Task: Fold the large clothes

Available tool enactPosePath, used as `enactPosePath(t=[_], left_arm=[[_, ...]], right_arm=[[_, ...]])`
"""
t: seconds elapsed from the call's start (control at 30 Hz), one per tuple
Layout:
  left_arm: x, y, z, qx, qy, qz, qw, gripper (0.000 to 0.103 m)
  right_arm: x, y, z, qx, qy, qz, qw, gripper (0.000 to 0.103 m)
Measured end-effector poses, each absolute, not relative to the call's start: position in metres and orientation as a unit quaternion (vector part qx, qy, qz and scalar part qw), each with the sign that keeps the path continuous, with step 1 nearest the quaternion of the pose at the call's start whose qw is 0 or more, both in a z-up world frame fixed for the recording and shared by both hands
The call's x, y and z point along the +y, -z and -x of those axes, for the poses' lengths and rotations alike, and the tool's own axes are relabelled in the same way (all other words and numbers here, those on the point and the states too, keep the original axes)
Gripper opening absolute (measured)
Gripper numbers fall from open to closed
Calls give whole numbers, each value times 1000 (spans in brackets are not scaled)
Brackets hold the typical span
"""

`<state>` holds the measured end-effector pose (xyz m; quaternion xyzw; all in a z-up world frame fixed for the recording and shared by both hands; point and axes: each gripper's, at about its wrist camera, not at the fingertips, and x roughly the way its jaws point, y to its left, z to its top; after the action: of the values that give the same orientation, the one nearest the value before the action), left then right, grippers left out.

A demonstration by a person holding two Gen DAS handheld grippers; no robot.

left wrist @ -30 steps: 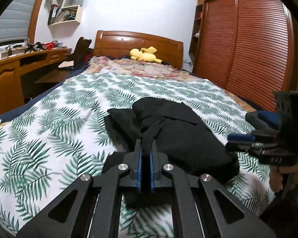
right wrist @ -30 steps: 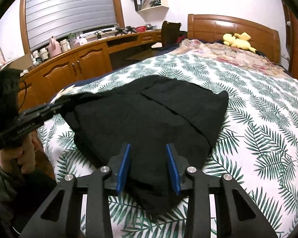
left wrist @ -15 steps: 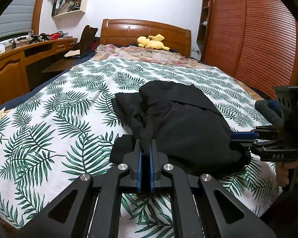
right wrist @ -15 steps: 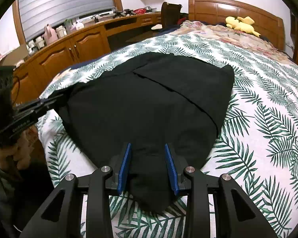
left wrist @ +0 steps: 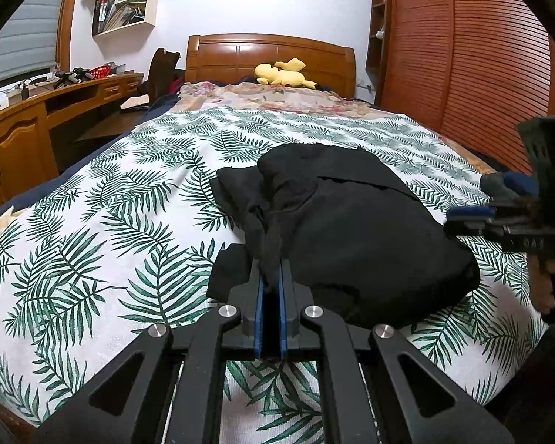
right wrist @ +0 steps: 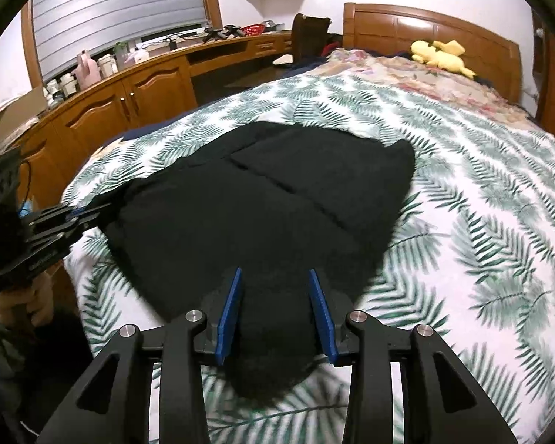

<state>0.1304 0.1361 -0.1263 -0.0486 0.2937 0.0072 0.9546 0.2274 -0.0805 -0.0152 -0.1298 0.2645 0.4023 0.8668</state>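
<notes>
Sliding nearer, the garment [right wrist: 262, 199] is lying on the leaf-print bed [right wrist: 481, 222] before the right claw [right wrist: 275, 310], whose jaws have just been widening around its hem. Left claw [left wrist: 271, 292] is pinching a fold; desk [right wrist: 148, 81] standing left.

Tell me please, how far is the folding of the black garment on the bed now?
Done: the black fabric garment lies on the leaf-print bedspread with one flap folded over it. In hand: the left gripper is shut on a bunched edge; the right gripper has just been opening, its pads apart over the near corner. Left: the shape is still uneven, so more folds seem needed.
</notes>
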Motion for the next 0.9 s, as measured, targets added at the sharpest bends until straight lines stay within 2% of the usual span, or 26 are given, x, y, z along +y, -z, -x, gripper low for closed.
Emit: enactPosePath(t=[0.07, 0.23, 0.33, 0.57, 0.67, 0.9], left_arm=[[136, 126, -130, 294, -7, 46, 955, 7], [133, 126, -128, 296, -7, 40, 954, 7], [133, 127, -127, 298, -6, 37, 954, 7], [129, 130, -128, 301, -7, 19, 953, 7], [129, 132, -129, 305, -4, 18, 952, 7], [125, 135, -134, 314, -3, 12, 949, 7]], right_arm=[[-79, 11, -236, 260, -395, 128, 872, 39], [-67, 5, -267, 260, -390, 119, 875, 49], [-55, 4, -294, 271, -377, 114, 878, 59], [-32, 12, -353, 304, -344, 96, 883, 71], [-26, 18, -373, 325, -344, 75, 878, 82], [-17, 30, -403, 362, -370, 47, 854, 84]])
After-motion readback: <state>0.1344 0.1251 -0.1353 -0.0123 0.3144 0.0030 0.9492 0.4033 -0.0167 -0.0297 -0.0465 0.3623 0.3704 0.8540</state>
